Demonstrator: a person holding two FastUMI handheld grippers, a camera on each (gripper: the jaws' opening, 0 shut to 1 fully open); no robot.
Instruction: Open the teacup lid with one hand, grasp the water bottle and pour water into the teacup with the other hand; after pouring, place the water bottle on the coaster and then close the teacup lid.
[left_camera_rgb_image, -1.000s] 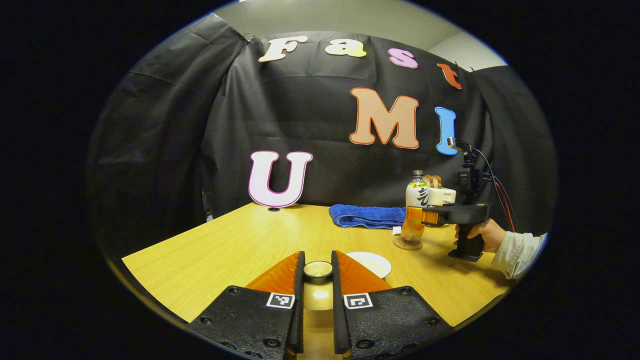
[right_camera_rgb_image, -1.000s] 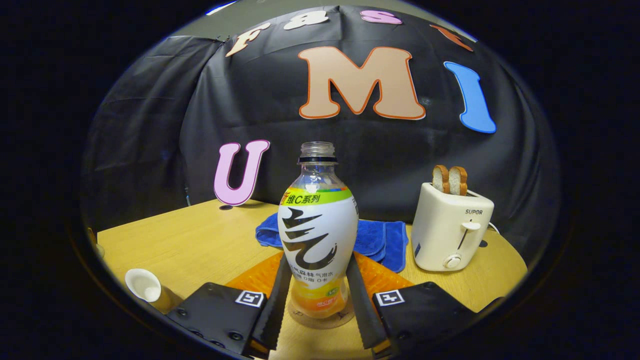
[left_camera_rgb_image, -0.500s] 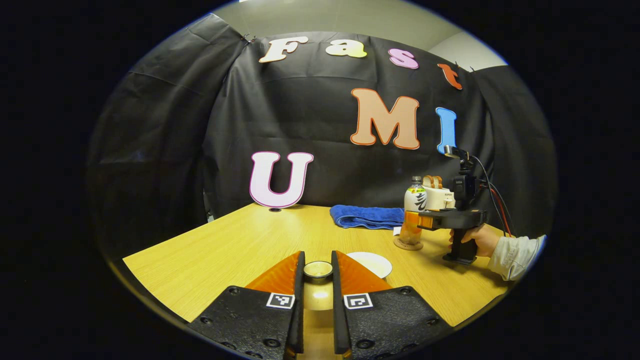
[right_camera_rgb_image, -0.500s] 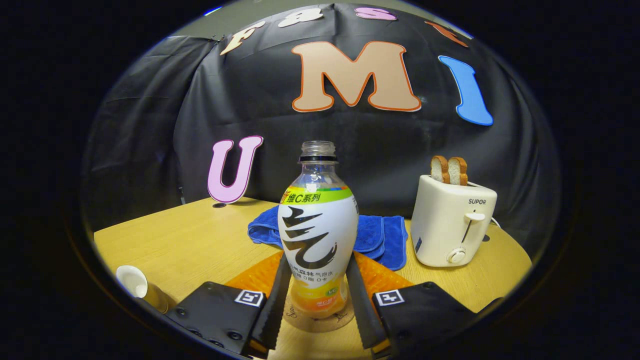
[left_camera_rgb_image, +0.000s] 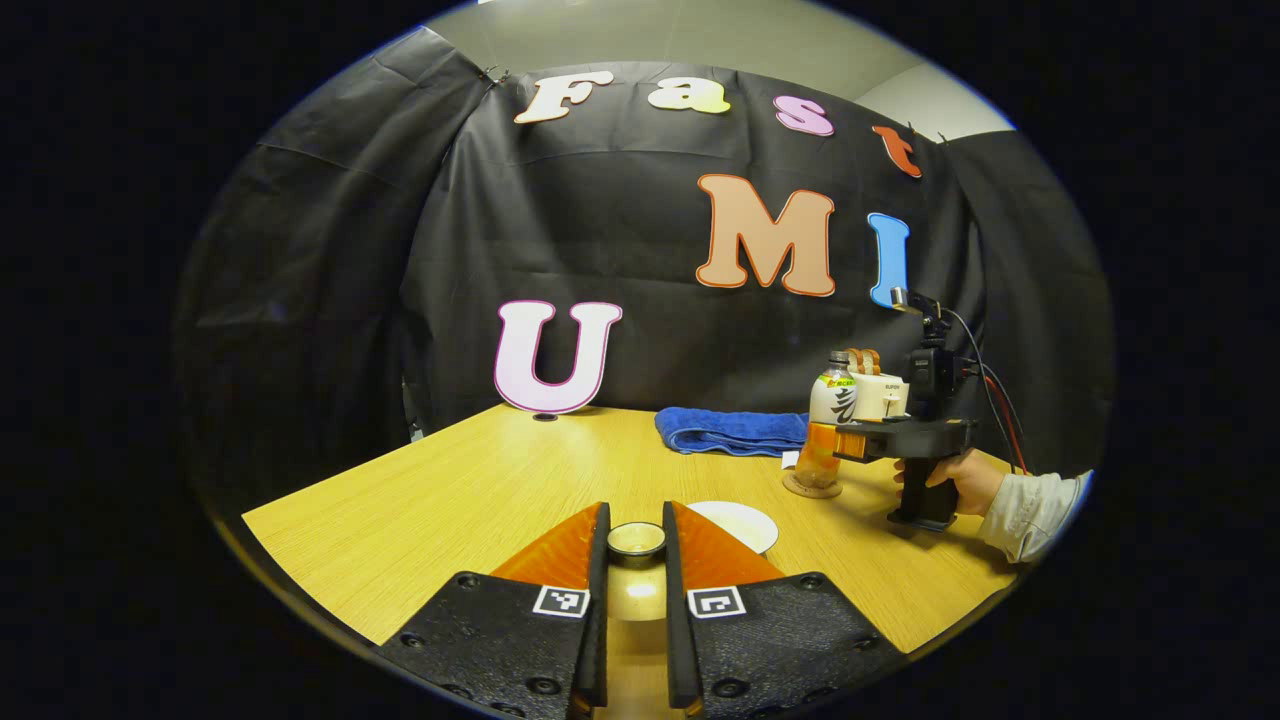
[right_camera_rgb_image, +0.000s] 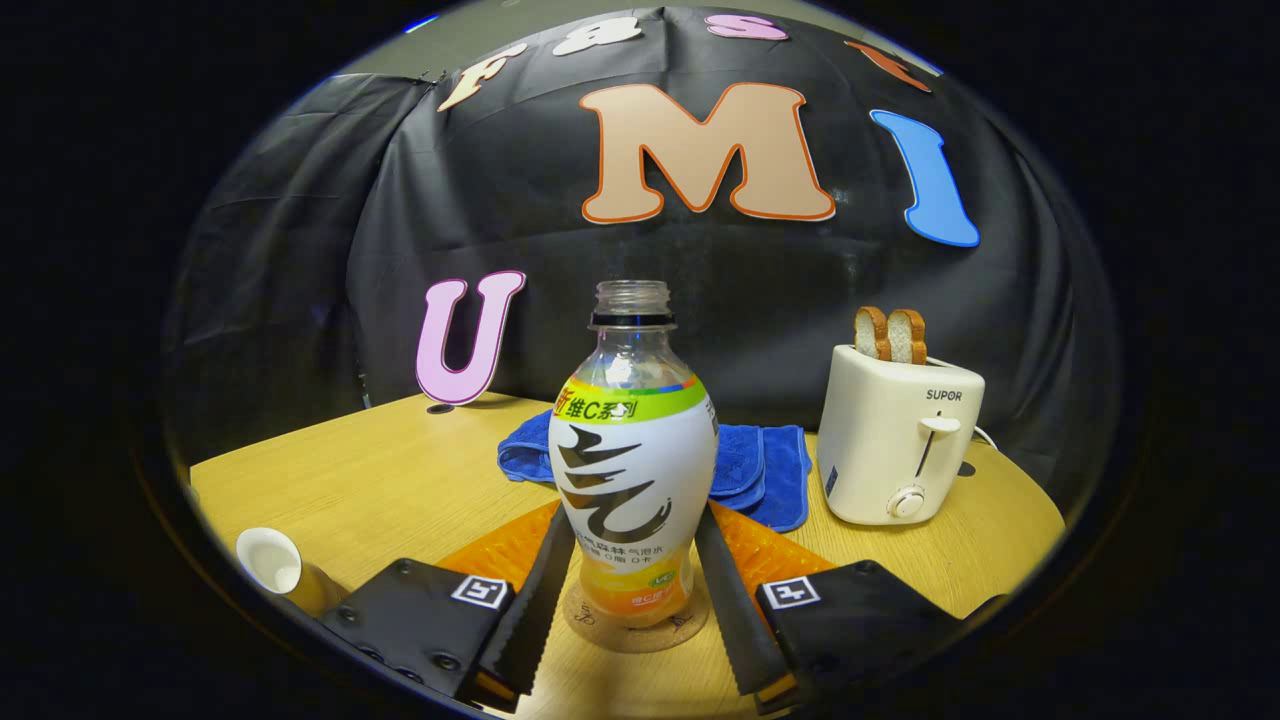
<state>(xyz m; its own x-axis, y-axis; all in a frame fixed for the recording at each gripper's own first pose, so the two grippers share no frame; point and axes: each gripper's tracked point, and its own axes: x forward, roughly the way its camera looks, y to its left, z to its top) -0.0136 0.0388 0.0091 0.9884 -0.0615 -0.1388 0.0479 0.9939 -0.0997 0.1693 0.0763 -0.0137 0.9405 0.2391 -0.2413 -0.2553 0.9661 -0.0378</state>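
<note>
Your left tool (left_camera_rgb_image: 634, 560) is closed down narrow on the knob of the teacup lid (left_camera_rgb_image: 636, 540), low centre of the left gripper view; both fingers sit against the small round knob. Just right of it, the white rim of the teacup (left_camera_rgb_image: 735, 524) peeks out behind the finger.

Your right tool (right_camera_rgb_image: 625, 585) has its fingers spread around the water bottle (right_camera_rgb_image: 632, 455) — whether they press the sides or stand just clear, you cannot tell from here. The bottle stands upright and uncapped on the round coaster (right_camera_rgb_image: 634, 632), bottom centre of the right gripper view. In the left gripper view, that same bottle (left_camera_rgb_image: 827, 420) stands at right of centre, your hand (left_camera_rgb_image: 955, 478) holding the tool beside it.

Behind the bottle lies a blue towel (right_camera_rgb_image: 755, 470); at right stands a white toaster (right_camera_rgb_image: 898, 430) — all on the wooden bench (left_camera_rgb_image: 480, 490).
</note>
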